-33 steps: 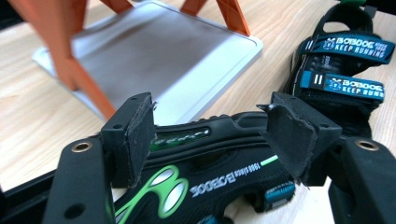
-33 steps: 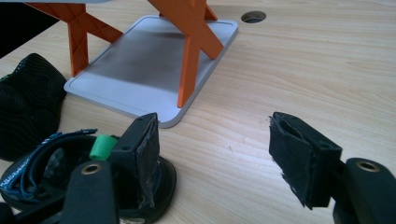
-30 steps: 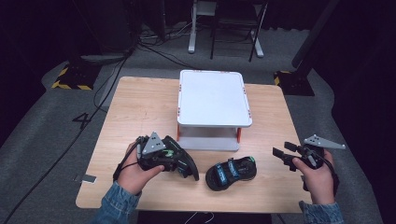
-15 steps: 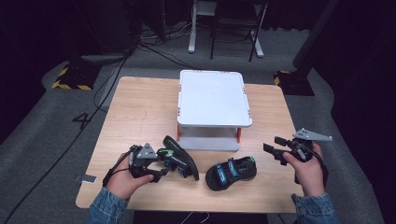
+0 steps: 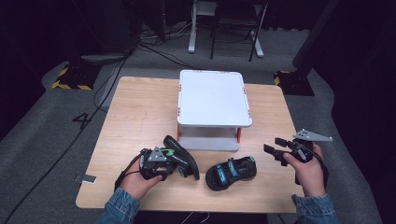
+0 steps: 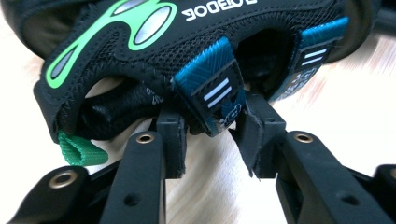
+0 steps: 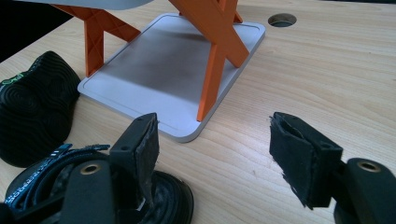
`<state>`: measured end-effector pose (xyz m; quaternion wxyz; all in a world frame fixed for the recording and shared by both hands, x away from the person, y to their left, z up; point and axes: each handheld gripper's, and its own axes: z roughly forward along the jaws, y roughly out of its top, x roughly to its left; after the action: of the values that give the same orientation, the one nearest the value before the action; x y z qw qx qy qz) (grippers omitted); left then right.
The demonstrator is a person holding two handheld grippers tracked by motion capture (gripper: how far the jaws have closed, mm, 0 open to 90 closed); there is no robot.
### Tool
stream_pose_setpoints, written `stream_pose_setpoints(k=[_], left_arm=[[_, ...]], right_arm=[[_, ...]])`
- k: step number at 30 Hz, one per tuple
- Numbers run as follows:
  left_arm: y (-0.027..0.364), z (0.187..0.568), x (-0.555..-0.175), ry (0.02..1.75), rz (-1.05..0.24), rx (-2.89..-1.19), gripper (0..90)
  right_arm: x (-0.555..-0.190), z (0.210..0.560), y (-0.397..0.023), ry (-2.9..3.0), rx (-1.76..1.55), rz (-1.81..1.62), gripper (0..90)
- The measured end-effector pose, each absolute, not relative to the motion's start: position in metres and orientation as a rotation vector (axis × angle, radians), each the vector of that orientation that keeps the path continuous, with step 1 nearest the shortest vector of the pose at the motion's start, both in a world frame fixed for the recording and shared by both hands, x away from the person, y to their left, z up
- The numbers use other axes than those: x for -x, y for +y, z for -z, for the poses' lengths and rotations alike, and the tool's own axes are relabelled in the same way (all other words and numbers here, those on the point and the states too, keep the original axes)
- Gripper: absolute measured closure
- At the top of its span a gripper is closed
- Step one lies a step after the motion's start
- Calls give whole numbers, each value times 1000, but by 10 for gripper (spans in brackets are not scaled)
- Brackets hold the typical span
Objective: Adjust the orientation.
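Note:
Two black sandals with blue straps and green trim lie near the table's front edge. The left sandal [image 5: 183,157] rests on its side, and my left gripper [image 5: 173,169] is low against it. In the left gripper view one blue strap [image 6: 212,95] sits between the jaws of the left gripper [image 6: 212,140], which have just been closing, and both pads touch it. The other sandal [image 5: 231,171] lies flat to the right. My right gripper [image 5: 273,147] hovers open just right of it, and the sandal's edge [image 7: 37,182] shows beside the jaws [image 7: 212,140].
A white two-level stand [image 5: 212,95] with orange legs sits mid-table, and its grey base plate [image 7: 173,65] is close ahead of the right gripper. The left sandal's ridged sole [image 7: 32,107] lies beside that plate. A cable hole [image 7: 282,19] is in the wood beyond.
The left gripper has come down onto the left sandal and its jaws have closed around a strap. The right gripper has stayed where it was.

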<state>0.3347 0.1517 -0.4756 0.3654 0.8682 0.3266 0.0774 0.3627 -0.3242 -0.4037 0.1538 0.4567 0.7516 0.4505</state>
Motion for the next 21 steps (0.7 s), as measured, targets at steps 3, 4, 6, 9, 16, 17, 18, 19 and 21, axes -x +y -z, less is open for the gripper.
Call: stream_pose_setpoints(k=[3,4,6,9,16,17,18,19,21], left_arm=[[151,474,-334,824,-219,-2216,674],[151,473,-334,822,-216,-2215,680],[150,470,-333,805,-218,-2196,693],[148,466,-331,777,-226,-2181,711],[149,443,-323,773,-181,-2115,788],[150,439,-321,785,-162,-2107,798],[151,436,-320,798,-149,-2105,805],[152,431,-318,832,-139,-2122,806],[153,426,-315,861,-124,-2129,806]], right_arm=[[-363,404,-326,2148,-1318,-1293,335],[-363,404,-326,2149,-1316,-1291,336],[-363,404,-327,2145,-1316,-1292,335],[-363,404,-326,2147,-1316,-1291,335],[-363,404,-326,2151,-1317,-1289,335],[-363,405,-326,2149,-1316,-1290,335],[-363,405,-326,2149,-1316,-1289,335],[-364,405,-326,2150,-1310,-1291,335],[-364,404,-325,2154,-1315,-1290,335]])
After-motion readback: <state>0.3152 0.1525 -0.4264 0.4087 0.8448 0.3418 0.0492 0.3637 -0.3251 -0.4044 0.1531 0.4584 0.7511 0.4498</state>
